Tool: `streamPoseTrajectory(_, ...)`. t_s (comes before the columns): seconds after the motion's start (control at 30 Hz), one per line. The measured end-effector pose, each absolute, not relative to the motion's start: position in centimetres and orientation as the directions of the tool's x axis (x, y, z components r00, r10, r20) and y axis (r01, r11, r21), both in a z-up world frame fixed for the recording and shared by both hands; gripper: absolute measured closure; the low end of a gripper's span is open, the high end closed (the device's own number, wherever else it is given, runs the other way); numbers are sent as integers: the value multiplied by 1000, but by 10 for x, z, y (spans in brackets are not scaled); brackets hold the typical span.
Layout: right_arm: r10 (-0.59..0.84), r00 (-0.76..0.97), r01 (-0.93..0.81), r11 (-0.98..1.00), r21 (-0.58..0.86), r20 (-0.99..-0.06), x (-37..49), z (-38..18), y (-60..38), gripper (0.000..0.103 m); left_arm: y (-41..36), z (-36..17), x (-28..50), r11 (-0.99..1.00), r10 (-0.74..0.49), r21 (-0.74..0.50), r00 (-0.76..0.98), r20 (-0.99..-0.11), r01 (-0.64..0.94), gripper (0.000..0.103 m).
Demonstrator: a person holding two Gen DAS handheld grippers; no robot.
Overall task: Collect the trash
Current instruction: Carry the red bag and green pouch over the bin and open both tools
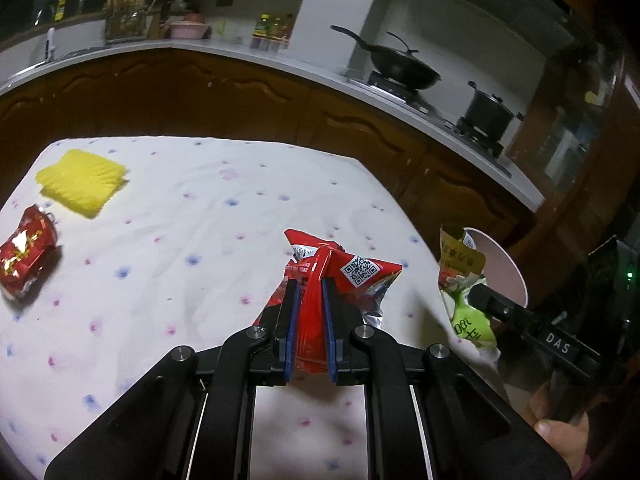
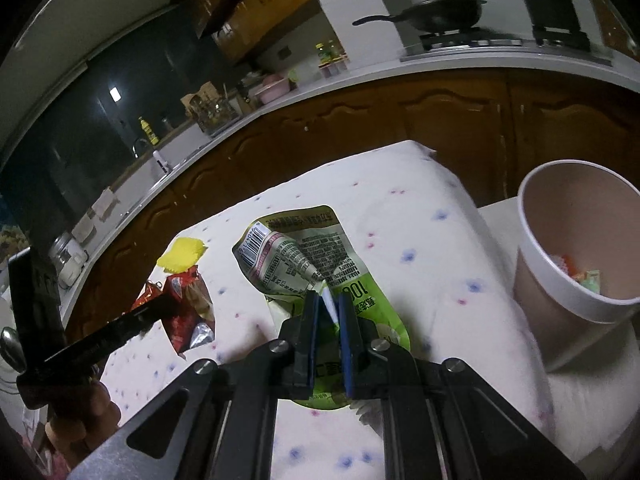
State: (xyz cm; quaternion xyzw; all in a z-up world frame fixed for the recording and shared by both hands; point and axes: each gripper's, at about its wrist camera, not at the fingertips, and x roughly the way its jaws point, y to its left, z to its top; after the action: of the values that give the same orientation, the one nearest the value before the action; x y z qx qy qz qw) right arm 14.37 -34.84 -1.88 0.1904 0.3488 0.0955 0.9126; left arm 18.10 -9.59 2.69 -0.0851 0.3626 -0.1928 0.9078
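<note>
Fingers of the left gripper (image 1: 308, 284) are closed tight on a red wrapper (image 1: 340, 276), pinching a fold down its middle, with the crinkled top sticking out past the tips, lifted over the tablecloth (image 1: 192, 216). Right gripper (image 2: 329, 300) is likewise clamped on a green wrapper (image 2: 300, 256), pinched near the lower half, upper part flopping forward beyond the fingers. Both look feather-light, thin, soft, slick foil; probably best held on a bunched fold, as now, since a flat edge could slip. Paper cup (image 2: 560, 288) stands just right of the green wrapper, some scraps already inside. Another red wrapper (image 1: 26, 256) and a yellow sponge (image 1: 82, 184) lie well apart on the cloth's far left.
</note>
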Motion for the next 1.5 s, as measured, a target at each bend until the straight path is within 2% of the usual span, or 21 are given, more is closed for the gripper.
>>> streamPoseTrajectory(0.93,155,815,128,891,435,-557,109,-6,-467,93,-229,61,192,848,-509,-221,624,-593,481,93)
streamPoseTrajectory(1.5,47,822,239,876,419,-568,108,-8,-534,93,-313,64,210,785,-579,-216,565,-588,581,93)
